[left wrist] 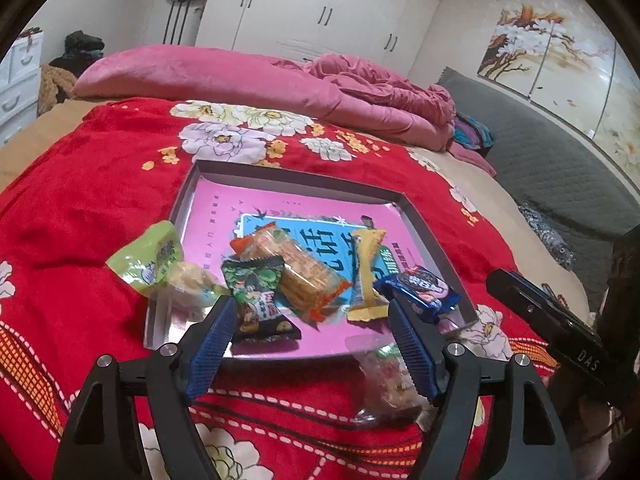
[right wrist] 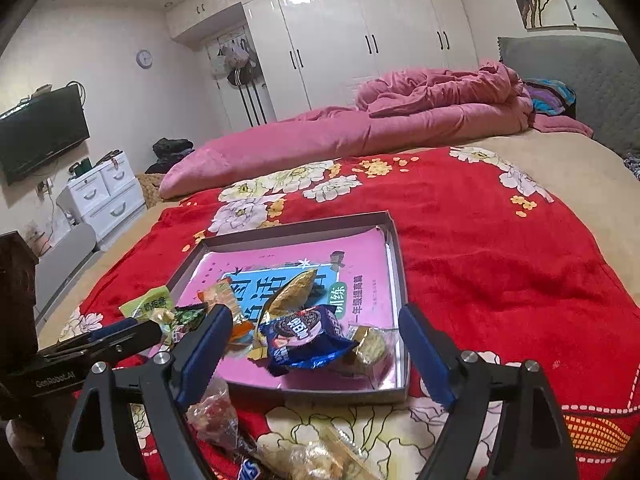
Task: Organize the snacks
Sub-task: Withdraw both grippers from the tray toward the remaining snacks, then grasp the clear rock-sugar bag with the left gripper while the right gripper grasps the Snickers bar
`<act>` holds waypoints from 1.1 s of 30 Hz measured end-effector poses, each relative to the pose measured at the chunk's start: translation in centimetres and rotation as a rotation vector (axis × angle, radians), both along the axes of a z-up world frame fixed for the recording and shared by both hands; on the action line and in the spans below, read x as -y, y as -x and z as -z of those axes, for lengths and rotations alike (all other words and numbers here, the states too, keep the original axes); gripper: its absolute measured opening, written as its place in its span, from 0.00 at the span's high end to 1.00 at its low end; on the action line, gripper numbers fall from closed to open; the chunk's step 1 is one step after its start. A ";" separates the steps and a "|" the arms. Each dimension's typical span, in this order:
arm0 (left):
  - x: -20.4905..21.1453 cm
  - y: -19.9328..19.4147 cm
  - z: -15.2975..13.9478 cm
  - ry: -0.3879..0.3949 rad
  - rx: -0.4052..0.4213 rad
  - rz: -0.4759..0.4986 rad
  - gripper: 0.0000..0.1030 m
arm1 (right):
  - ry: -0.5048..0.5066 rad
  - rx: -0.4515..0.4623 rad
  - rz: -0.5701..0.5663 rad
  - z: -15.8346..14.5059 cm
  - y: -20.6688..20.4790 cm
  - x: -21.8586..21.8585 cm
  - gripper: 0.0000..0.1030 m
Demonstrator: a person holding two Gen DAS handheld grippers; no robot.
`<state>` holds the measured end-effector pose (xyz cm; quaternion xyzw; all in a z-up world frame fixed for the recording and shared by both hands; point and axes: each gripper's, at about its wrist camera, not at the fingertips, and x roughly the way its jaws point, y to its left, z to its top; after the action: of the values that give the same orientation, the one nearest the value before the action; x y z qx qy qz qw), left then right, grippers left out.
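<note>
Tray: a shallow grey box [left wrist: 188, 196] with a pink printed sheet is lying on the red floral blanket [left wrist: 80, 208].
Left gripper [left wrist: 310, 320]: its blue fingers are standing wide apart, gripping nothing, hovering over the tray's near edge.
Between the left fingers: a green-and-black packet [left wrist: 260, 300] and an orange cracker pack [left wrist: 296, 268] are lying in the tray; a yellow wrapper [left wrist: 366, 272] is sitting just inside the right finger.
Right gripper [right wrist: 316, 332]: its fingers are also spread, pads touching nothing.
Between the right fingers: a blue cookie packet [right wrist: 304, 336] is resting in the tray beside a gold-wrapped piece [right wrist: 368, 346].
Outside the tray: a clear candy bag [left wrist: 392, 384] is lying on the blanket by the near rim; a light green packet [left wrist: 148, 258] is sitting at the left rim.
</note>
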<state>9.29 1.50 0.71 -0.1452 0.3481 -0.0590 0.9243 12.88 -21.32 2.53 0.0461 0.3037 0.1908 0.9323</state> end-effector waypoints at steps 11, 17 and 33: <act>0.5 0.7 0.0 0.016 -0.032 0.021 0.23 | 0.034 -0.036 -0.026 0.1 2.5 -0.5 0.18; 0.6 1.1 0.0 0.023 -0.049 0.025 0.23 | 0.102 -0.098 -0.014 1.3 3.6 -0.8 0.18; 1.3 1.7 0.1 0.011 -0.091 0.052 0.23 | 0.158 -0.190 -0.083 3.5 6.6 -1.9 0.18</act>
<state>7.58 0.19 0.61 -0.1437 0.3930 -0.0780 0.9049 6.23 -19.46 -0.93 -0.0221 0.4065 0.1997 0.8913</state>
